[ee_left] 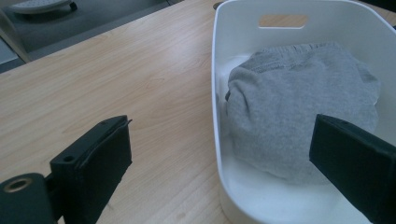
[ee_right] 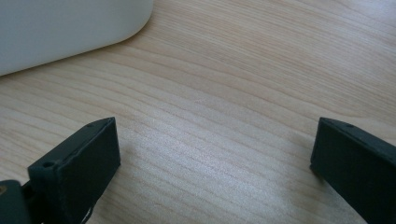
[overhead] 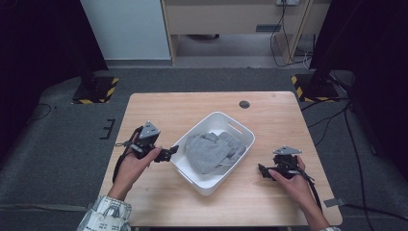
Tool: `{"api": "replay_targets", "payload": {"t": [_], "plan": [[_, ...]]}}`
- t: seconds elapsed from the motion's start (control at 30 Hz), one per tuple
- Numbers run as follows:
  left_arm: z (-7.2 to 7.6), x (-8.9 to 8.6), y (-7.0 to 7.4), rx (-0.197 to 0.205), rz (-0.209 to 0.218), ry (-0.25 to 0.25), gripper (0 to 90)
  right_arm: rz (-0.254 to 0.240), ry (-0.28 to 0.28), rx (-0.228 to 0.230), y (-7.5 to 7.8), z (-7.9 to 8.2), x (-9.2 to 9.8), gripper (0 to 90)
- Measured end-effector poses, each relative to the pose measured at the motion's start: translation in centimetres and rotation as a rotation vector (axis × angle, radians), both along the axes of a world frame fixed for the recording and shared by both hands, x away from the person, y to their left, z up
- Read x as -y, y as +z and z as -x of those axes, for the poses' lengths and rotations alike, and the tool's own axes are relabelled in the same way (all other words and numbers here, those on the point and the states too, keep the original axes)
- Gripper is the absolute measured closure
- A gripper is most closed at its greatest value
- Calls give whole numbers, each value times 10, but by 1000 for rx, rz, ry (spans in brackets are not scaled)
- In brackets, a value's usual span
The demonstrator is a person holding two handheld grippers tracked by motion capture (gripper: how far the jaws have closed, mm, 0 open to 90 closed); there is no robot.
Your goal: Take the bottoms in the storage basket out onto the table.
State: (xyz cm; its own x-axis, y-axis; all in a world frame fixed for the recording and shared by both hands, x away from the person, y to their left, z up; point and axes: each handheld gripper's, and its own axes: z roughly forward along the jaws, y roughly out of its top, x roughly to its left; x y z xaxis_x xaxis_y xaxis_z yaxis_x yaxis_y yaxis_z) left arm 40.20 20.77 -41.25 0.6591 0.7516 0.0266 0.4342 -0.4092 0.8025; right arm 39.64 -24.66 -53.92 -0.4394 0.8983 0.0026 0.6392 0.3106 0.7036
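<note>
A white plastic basket [overhead: 239, 131] stands at an angle in the middle of the wooden table [overhead: 163, 106]. A crumpled grey garment [overhead: 210, 150] lies inside it. My left gripper [overhead: 169, 153] is open at the basket's left wall; in the left gripper view its jaws straddle that basket wall [ee_left: 215, 88], one over bare wood and one over the grey garment [ee_left: 299, 102]. My right gripper [overhead: 262, 170] is open low over the table, right of the basket, with bare wood between its jaws. A corner of the basket [ee_right: 70, 28] shows at the top left of the right gripper view.
A round cable hole [overhead: 244, 104] sits near the table's far edge. Stands with yellow-black striped bases [overhead: 95, 90] [overhead: 312, 86] rest on the floor beyond both far corners. Cables [overhead: 332, 120] trail across the floor at the right.
</note>
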Motion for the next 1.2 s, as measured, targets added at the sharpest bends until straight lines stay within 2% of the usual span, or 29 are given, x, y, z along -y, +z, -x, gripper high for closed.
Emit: {"api": "replay_targets", "payload": {"t": [0.13, 0.3, 0.43, 0.53, 0.63, 0.77, 0.87, 1.03, 1.2], "plan": [[-7, 11, 5, -20, -11, -3, 38, 0, -1, -2, 0, -3, -2, 5], [-7, 21, 13, -49, -35, -52, 42, 0, 4, -2, 0, -4, -2, 5], [-5, 36, 19, -25, -64, -80, 40, 0, 3, -1, 0, -6, -2, 5], [-8, 44, 20, -49, -52, -81, 48, 0, -8, -1, 0, -5, -3, 5], [-8, 53, 20, -48, -91, -85, 56, 0, -12, -3, 0, -5, -3, 5], [-5, 65, 19, -52, -98, -113, 63, -1, -8, -2, 0, -3, -3, 5], [-8, 75, 17, -68, -97, -140, 67, -1, -9, -4, 0, -3, -3, 5], [-20, 102, 8, -101, -153, -190, 77, 0, -9, -3, 0, -3, -4, 5], [-37, 130, -6, -144, -172, -197, 79, 0, -5, 0, 0, 1, -2, 6]]}}
